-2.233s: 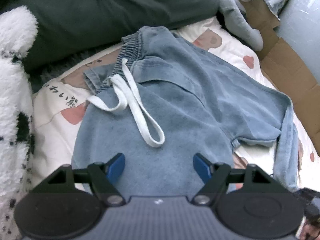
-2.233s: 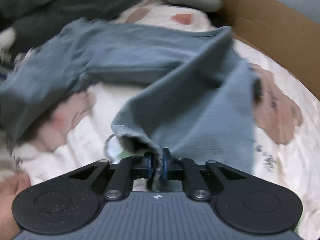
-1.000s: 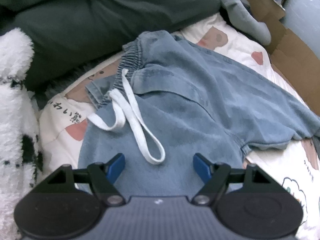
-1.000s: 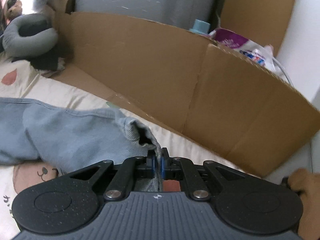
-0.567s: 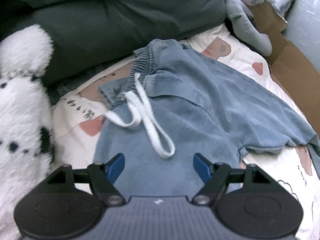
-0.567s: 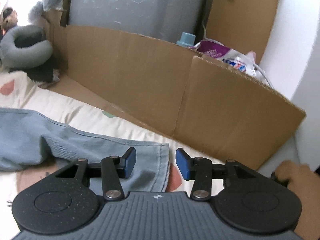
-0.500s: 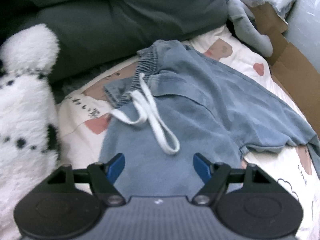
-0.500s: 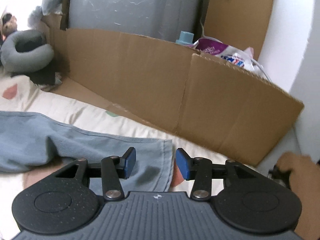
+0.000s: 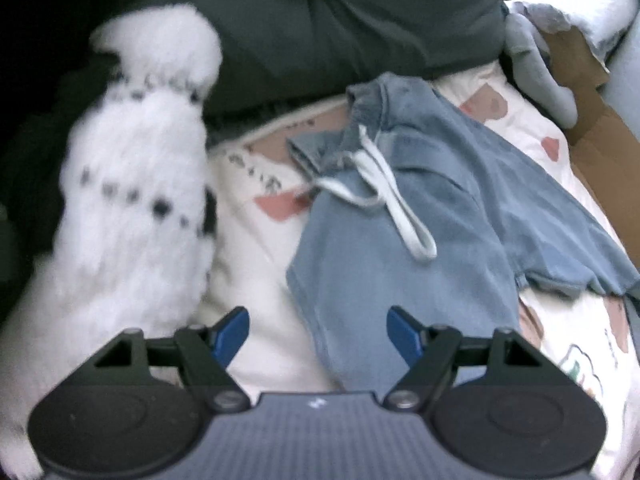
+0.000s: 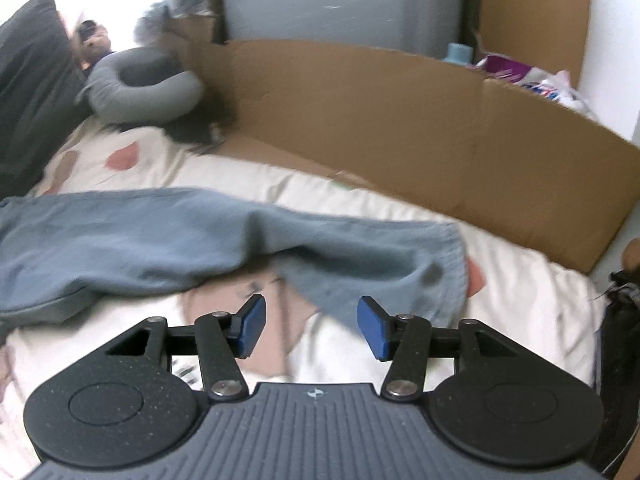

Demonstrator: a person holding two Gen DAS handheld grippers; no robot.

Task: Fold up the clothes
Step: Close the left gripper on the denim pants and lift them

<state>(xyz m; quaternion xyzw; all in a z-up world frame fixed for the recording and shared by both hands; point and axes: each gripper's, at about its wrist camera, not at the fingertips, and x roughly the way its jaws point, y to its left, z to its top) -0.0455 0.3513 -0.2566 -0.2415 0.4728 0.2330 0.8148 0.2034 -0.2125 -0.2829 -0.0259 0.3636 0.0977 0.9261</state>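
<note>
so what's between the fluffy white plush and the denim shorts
In the left wrist view, only a strip of the printed cream bedsheet separates the white plush from the denim shorts; nothing else lies there.

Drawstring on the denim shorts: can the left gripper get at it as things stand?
Probably yes. The white drawstring lies loose on top of the denim shorts, nothing covering it. The left gripper is open and empty, with only bare fabric ahead. The fluffy white plush sits off to the side, clear of the path.
</note>
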